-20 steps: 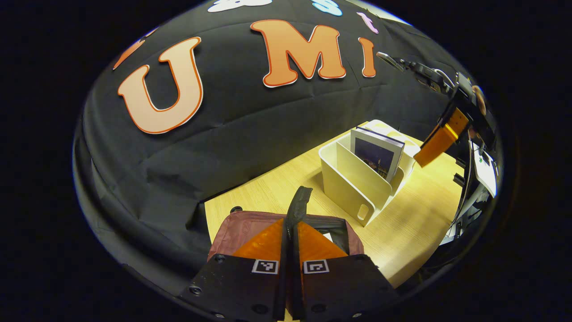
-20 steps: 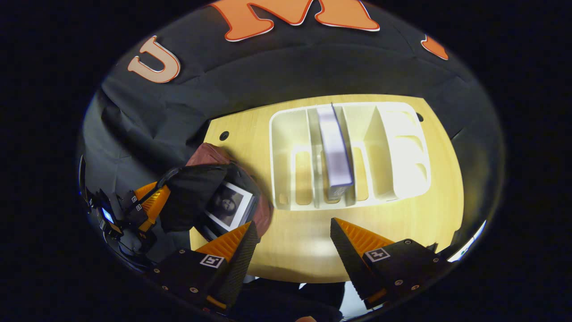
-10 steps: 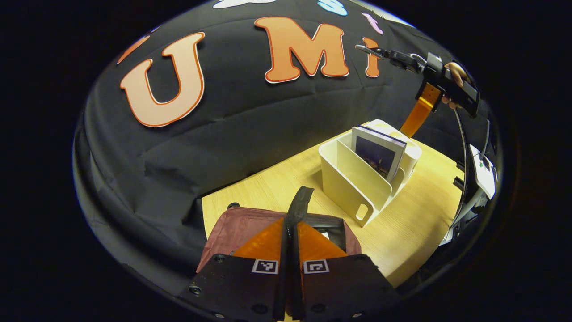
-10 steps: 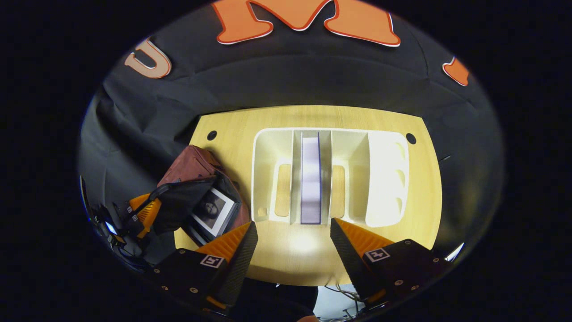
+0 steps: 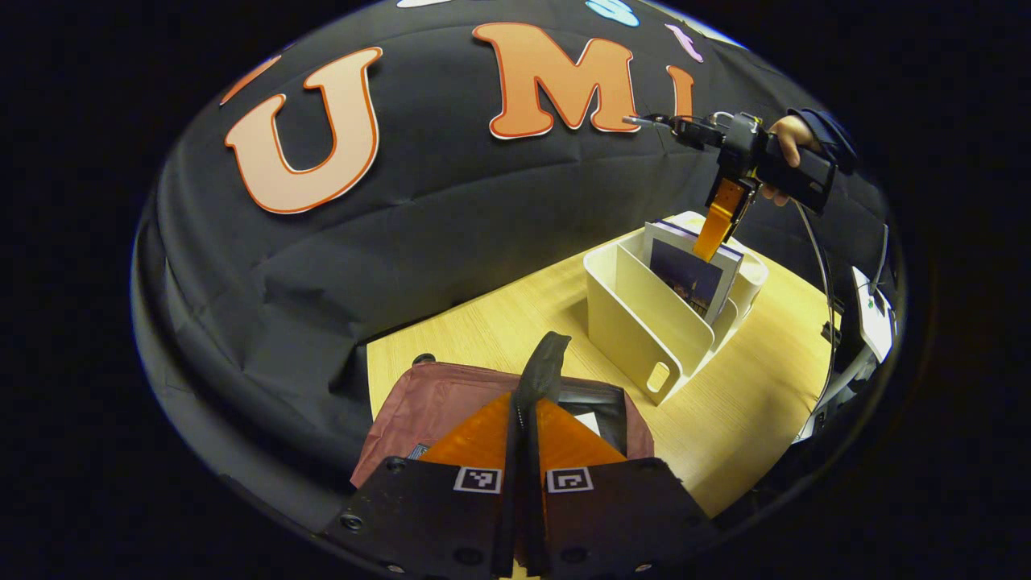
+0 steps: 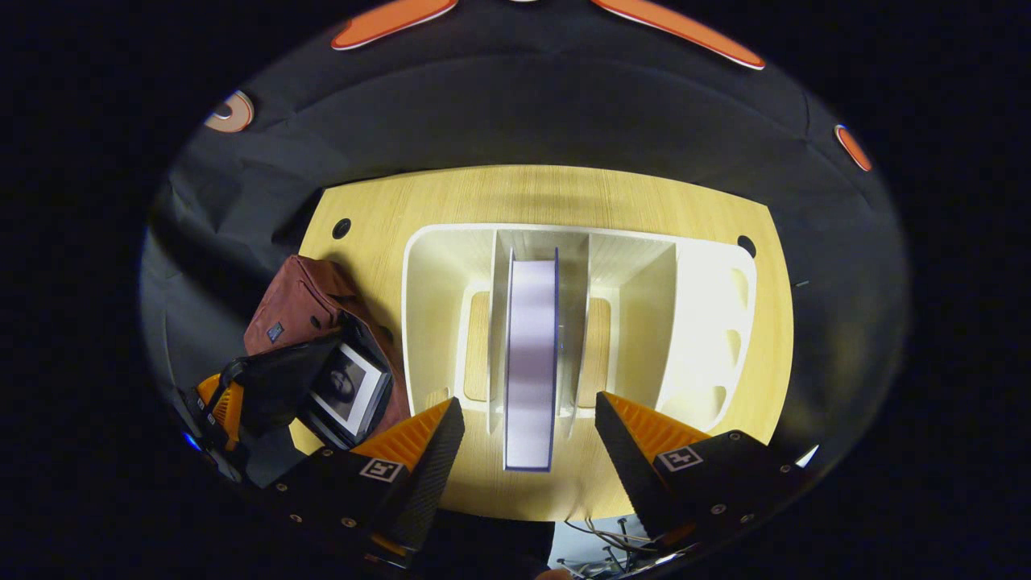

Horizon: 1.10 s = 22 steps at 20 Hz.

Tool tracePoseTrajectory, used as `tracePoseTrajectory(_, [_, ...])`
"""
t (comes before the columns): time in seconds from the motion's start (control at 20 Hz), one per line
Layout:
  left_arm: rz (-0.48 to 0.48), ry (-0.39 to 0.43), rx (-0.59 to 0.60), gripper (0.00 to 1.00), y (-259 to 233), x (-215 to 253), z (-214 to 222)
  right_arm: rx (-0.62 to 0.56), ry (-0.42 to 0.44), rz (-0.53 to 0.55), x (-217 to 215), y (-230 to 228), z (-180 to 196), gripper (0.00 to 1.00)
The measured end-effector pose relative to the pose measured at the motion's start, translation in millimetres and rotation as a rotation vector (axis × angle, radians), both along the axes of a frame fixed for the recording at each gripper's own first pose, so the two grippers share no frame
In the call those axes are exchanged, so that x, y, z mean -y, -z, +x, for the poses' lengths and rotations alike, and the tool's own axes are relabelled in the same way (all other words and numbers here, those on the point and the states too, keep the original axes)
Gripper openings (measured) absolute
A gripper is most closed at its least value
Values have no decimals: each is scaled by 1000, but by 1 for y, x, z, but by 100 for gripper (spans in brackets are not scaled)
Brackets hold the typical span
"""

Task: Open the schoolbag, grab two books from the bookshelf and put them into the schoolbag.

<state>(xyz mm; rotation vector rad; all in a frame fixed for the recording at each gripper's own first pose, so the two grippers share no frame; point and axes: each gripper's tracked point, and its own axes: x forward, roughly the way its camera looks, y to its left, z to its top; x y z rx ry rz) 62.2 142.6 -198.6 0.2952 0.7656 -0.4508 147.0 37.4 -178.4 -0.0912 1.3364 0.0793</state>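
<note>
My left gripper point(image 5: 525, 403) is shut on the black flap point(image 5: 546, 361) of the maroon schoolbag point(image 5: 439, 399) and holds it up. The schoolbag point(image 6: 294, 302) stands open at the table's left, with one book point(image 6: 348, 390) lying inside it. The white bookshelf point(image 6: 419, 322) holds one upright book point(image 6: 530, 346), seen from its top edge. My right gripper point(image 6: 527, 427) hangs open right above it, a finger on each side of the book, neither touching. From the left gripper view, the right gripper point(image 5: 715, 225) points down at the book point(image 5: 685, 278) in the bookshelf point(image 5: 636, 322).
The wooden table point(image 6: 564, 193) has a cable hole point(image 6: 341, 228) at each back corner. The bookshelf's right part has curved slots point(image 6: 729, 338). A hand point(image 5: 785, 137) holds the right gripper. A white device point(image 5: 874, 314) and cables lie beyond the table's right edge.
The right gripper has swung over the bookshelf and come down toward the upright book, which now lies between its open fingers. The left gripper keeps hold of the flap, barely moving.
</note>
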Motion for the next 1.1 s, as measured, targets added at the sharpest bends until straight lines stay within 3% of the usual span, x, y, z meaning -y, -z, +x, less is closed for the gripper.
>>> tracePoseTrajectory(0.45, [-2, -20, -13, 6, 5, -6, -4, -65, -6, -47, 1, 32, 16, 97])
tracePoseTrajectory(0.75, [-15, -33, -18, 6, 8, -8, -6, -93, 0, -79, -1, 40, 16, 62])
tracePoseTrajectory(0.9, [-20, -34, -18, 6, 8, -8, -7, -104, 21, -97, 3, 39, 12, 40])
tracePoseTrajectory(1.1, [-29, -31, -14, 6, 10, -8, -6, -114, 5, -113, 5, 25, 0, 36])
